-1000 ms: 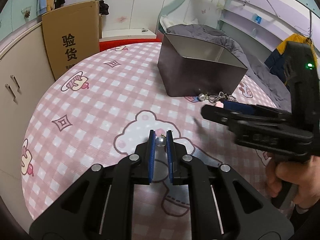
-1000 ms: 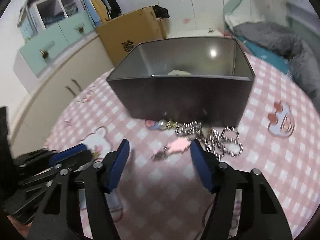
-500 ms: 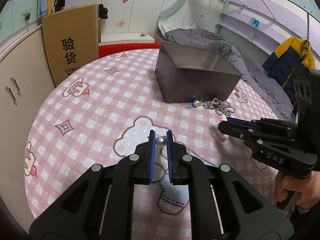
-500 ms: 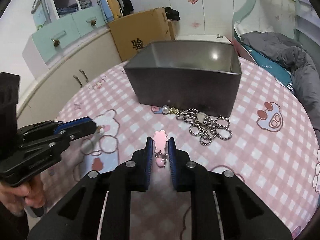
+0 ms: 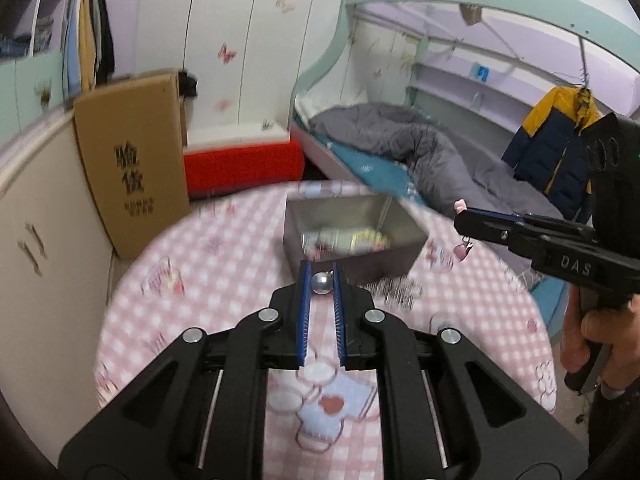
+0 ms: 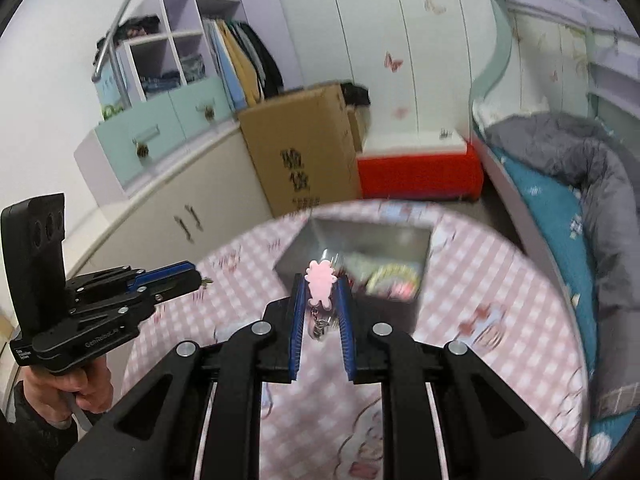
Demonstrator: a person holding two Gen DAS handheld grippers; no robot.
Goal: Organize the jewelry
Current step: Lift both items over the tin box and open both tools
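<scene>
My left gripper (image 5: 321, 276) is shut on a pearl earring (image 5: 321, 283) and holds it high above the pink checked table (image 5: 224, 280). My right gripper (image 6: 319, 286) is shut on a pink flower charm (image 6: 319, 282) with a small chain hanging below it. The grey metal box (image 5: 352, 236) stands on the table ahead of both grippers, with blurred jewelry inside it. The box also shows in the right wrist view (image 6: 360, 256). A silver chain (image 5: 394, 290) lies on the table in front of the box. The right gripper appears in the left wrist view (image 5: 460, 210), the left gripper in the right wrist view (image 6: 202, 278).
A cardboard box (image 5: 132, 176) leans against a cabinet (image 5: 36, 264) at the left. A red box (image 5: 244, 166) stands behind the table. A bed with a grey quilt (image 5: 420, 160) runs along the right.
Both grippers have risen well above the table with their pieces still held. The metal box now looks smaller and lower, and its inside shows.
</scene>
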